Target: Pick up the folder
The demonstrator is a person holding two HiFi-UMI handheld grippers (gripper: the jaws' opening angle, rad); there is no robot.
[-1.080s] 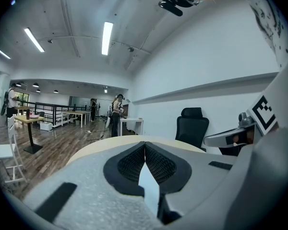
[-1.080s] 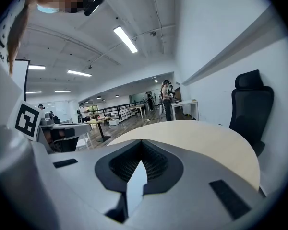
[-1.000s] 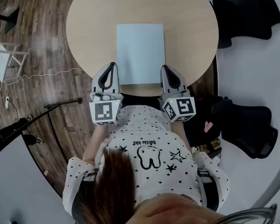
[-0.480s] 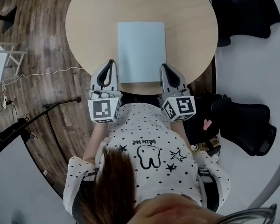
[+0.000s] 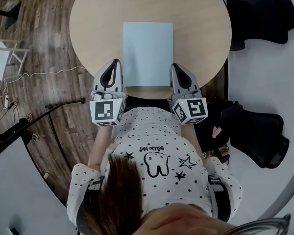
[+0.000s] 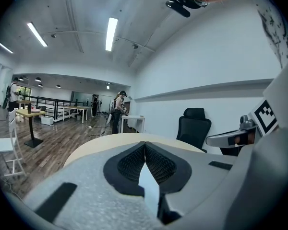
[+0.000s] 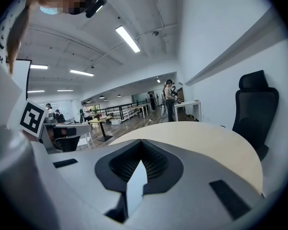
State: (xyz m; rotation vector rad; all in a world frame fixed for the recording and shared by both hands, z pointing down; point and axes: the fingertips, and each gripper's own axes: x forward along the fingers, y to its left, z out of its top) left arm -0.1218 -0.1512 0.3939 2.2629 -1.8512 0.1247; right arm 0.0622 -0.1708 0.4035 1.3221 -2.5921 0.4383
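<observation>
A pale blue folder (image 5: 148, 53) lies flat in the middle of the round, light wood table (image 5: 93, 18). My left gripper (image 5: 116, 62) rests at the table's near edge, just left of the folder's near left corner. Its jaws are shut, with nothing between them (image 6: 144, 143). On the other side, my right gripper (image 5: 173, 66) sits beside the folder's near right corner, also shut and empty (image 7: 141, 141). Neither gripper touches the folder. The gripper views show only the tabletop (image 6: 105, 140) (image 7: 201, 138) beyond the jaws, and the folder is not visible in them.
Black office chairs stand to the right of the table (image 5: 258, 11) (image 5: 257, 133). A dark stand (image 5: 63, 104), a cable and a white chair (image 5: 5, 58) are on the wood floor at the left. Far behind the table stand people and other tables (image 6: 117, 111).
</observation>
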